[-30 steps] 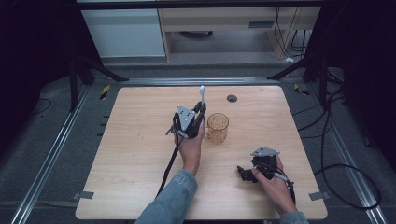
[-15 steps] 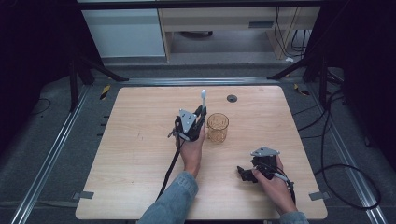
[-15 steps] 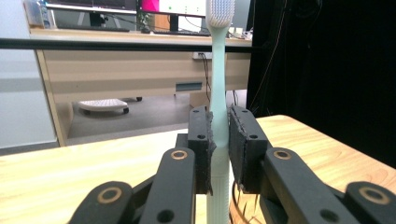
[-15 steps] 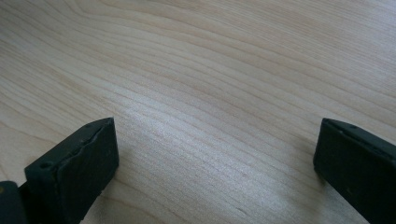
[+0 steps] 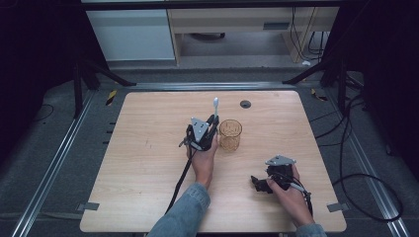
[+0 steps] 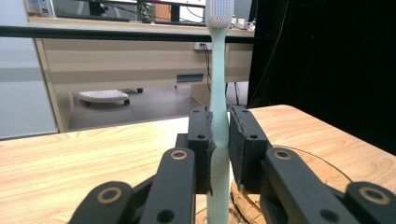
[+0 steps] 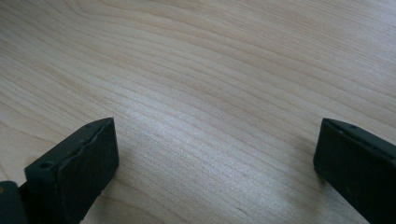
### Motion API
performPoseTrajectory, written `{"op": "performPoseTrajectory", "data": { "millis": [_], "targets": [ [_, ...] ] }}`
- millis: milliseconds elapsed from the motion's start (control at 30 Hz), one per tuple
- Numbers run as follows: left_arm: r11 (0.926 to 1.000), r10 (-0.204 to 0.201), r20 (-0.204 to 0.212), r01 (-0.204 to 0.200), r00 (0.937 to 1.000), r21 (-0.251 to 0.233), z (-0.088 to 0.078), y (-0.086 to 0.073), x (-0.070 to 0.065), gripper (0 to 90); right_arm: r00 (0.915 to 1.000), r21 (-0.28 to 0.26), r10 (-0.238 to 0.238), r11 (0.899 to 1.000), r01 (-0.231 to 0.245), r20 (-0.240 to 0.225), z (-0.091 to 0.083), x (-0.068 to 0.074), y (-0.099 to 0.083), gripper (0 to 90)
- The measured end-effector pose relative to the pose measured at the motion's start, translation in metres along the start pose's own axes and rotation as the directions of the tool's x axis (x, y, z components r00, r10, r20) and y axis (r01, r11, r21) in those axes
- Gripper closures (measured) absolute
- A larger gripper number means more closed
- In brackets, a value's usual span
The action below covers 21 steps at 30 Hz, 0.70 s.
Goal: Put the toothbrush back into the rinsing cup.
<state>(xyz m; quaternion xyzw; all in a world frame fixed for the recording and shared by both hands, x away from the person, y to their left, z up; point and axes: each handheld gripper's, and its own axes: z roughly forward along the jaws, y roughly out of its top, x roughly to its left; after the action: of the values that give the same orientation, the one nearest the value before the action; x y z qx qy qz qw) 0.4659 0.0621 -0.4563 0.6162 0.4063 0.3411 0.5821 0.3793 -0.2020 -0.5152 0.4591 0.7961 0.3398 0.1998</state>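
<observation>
My left gripper (image 5: 212, 122) is shut on a pale green toothbrush (image 5: 216, 103), held upright with its bristle head at the top. In the left gripper view the handle (image 6: 218, 93) is squeezed between both pads of the gripper (image 6: 218, 135). An amber glass cup (image 5: 230, 134) stands just right of this gripper, and its rim (image 6: 322, 161) shows low behind the jaws. My right gripper (image 5: 258, 182) rests on the table near the front right, pointing left. Its jaws (image 7: 215, 158) stand wide open over bare wood with nothing between them.
The wooden table (image 5: 143, 148) has a small dark round disc (image 5: 245, 103) near its far edge. Metal rails run along both sides on the floor, and cables (image 5: 356, 163) lie to the right. Desks and a cabinet stand beyond the far edge.
The left gripper with the toothbrush has shifted very slightly toward the near side and the cup. The right gripper has kept still.
</observation>
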Motion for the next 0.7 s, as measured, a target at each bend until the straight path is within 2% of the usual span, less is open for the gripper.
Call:
{"op": "performPoseTrajectory", "data": {
  "millis": [700],
  "targets": [
    [0.9997, 0.024, 0.014, -0.024, 0.9996, -0.002, -0.015, -0.004, -0.004, 78.5, 1.0000, 0.000, -0.001, 1.000, 0.001, -0.001, 0.000, 0.000, 0.000, 0.4]
  ]
}}
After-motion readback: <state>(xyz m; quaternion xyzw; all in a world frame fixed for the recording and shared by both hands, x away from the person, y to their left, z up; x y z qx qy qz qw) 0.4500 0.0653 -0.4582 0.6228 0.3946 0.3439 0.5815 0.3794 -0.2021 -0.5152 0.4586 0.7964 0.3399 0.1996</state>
